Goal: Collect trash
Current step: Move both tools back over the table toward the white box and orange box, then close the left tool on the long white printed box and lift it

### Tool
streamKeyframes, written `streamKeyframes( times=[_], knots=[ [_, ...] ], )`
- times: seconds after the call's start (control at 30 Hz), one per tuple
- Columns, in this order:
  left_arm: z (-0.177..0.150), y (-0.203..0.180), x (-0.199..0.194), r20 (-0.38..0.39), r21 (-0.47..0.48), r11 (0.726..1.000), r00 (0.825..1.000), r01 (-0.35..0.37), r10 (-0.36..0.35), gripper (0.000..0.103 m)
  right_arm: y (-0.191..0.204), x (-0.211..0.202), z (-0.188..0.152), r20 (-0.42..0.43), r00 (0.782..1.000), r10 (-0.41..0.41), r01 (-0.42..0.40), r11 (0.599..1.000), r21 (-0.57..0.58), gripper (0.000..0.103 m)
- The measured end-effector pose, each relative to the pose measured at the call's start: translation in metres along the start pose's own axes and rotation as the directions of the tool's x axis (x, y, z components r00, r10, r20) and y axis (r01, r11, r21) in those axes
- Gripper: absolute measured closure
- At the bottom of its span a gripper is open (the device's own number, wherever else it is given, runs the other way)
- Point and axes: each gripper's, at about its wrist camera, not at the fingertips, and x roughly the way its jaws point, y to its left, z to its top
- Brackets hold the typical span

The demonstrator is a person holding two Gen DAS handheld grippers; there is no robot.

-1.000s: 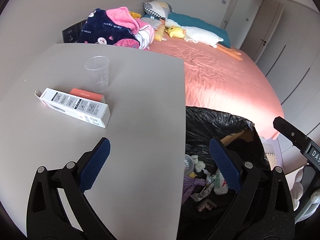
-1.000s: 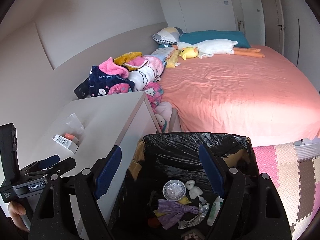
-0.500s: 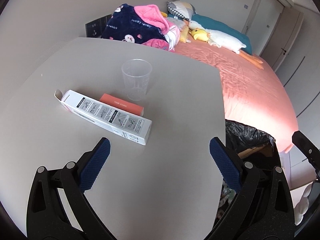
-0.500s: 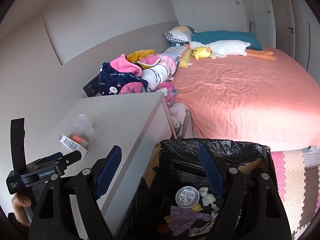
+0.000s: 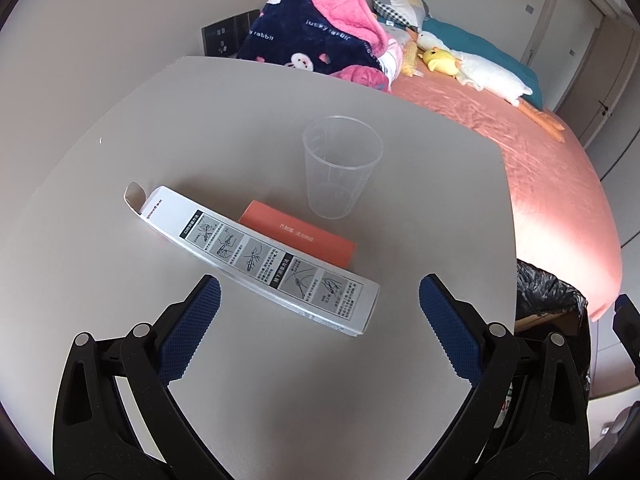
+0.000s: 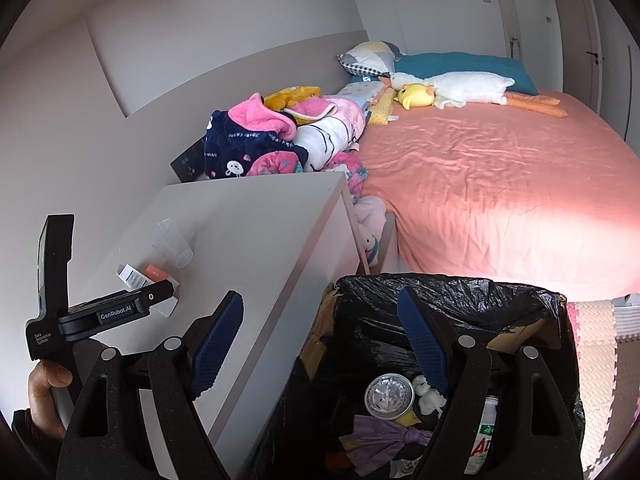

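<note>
A long white carton (image 5: 260, 260) with printed pictures lies on the grey tabletop (image 5: 120, 160). An orange box (image 5: 300, 238) lies just behind it, and a clear plastic cup (image 5: 340, 168) stands upright beyond. My left gripper (image 5: 320, 328) is open and empty, hovering just in front of the white carton. My right gripper (image 6: 320, 340) is open and empty above the black-lined trash bin (image 6: 460, 304), which holds a round lid, purple wrapper and other trash. The carton (image 6: 134, 276) and cup (image 6: 174, 244) also show in the right wrist view.
A bed (image 6: 500, 184) with a pink sheet stands beyond the table, with plush toys and a pile of fleece clothes (image 5: 320, 44) at its head. The bin (image 5: 548, 292) stands off the table's right edge. Foam floor mats (image 6: 600, 360) lie right of the bin.
My left gripper has swung left from over the bin to over the table, closing in on the white carton. My right gripper has stayed above the bin, shifting slightly.
</note>
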Motion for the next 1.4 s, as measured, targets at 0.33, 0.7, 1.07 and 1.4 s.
streamKeyframes(
  times=[0.33, 0.7, 1.07, 1.4],
  knots=[
    [-0.004, 0.01, 0.014, -0.044, 0.002, 0.998, 0.997, -0.061, 0.061, 0.007, 0.012, 0.012, 0.0, -0.02, 1.0, 0.017, -0.017, 1.0, -0.022, 0.023],
    [-0.014, 0.034, 0.004, -0.014, -0.009, 0.997, 0.997, -0.073, 0.073, 0.014, 0.026, 0.021, -0.002, -0.037, 0.999, 0.034, -0.035, 0.999, -0.041, 0.023],
    [-0.016, 0.076, -0.013, -0.017, -0.127, 0.992, 1.0, 0.022, -0.025, 0.031, 0.046, 0.03, -0.004, -0.052, 0.997, 0.056, -0.06, 0.995, -0.075, 0.023],
    [0.0, 0.079, -0.003, -0.021, -0.141, 0.99, 1.0, -0.015, 0.012, 0.021, 0.061, 0.04, -0.004, -0.068, 0.995, 0.073, -0.08, 0.992, -0.097, 0.023]
  ],
)
